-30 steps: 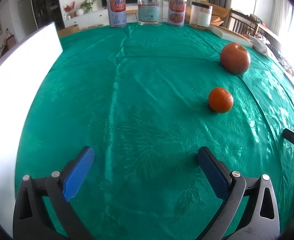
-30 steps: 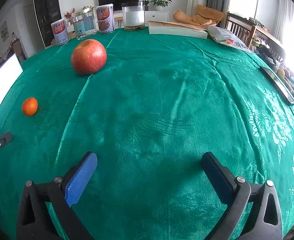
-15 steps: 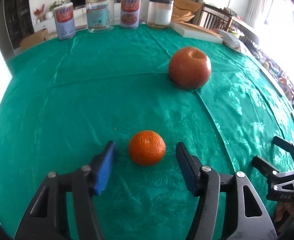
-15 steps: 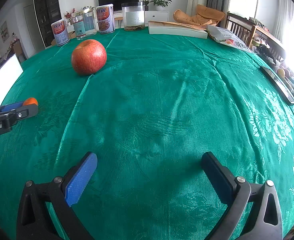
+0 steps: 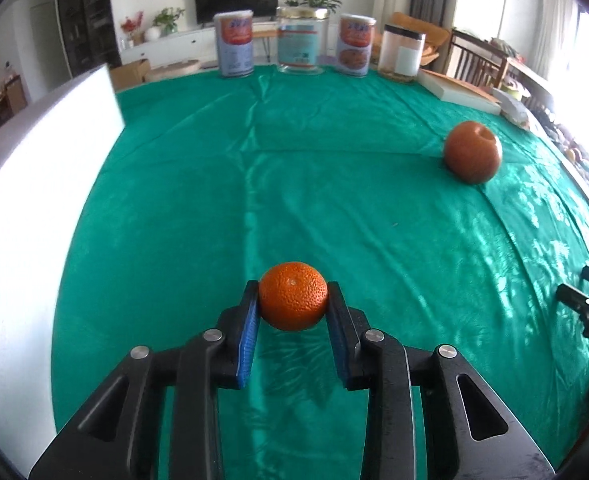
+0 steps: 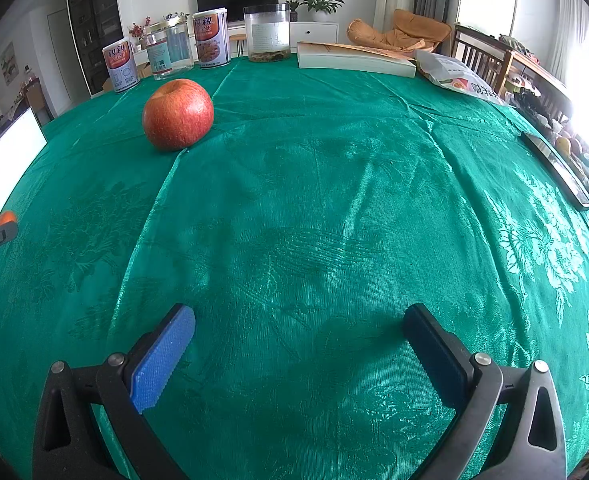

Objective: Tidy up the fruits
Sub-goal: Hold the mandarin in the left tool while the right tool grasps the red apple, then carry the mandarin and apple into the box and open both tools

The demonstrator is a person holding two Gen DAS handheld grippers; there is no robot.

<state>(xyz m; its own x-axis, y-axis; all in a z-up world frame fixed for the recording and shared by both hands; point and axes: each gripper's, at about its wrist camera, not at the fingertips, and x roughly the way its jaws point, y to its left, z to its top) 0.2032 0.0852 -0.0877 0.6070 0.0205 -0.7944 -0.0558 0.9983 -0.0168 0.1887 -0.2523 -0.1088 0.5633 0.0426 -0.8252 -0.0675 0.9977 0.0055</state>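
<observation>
Left gripper [image 5: 293, 309] clamped on the orange [image 5: 293, 301], pads touching both sides. Right gripper [image 6: 300, 354] spread wide, holding nothing, apple [image 6: 178, 114] well ahead-left.

Small orange [image 5: 293, 302]: round, dimpled skin, pinched between blue pads, whether lifted off the cloth unclear. Red apple [image 6: 178, 114]: larger, upright, stem dimple up, resting on green cloth, well apart from orange.
</observation>
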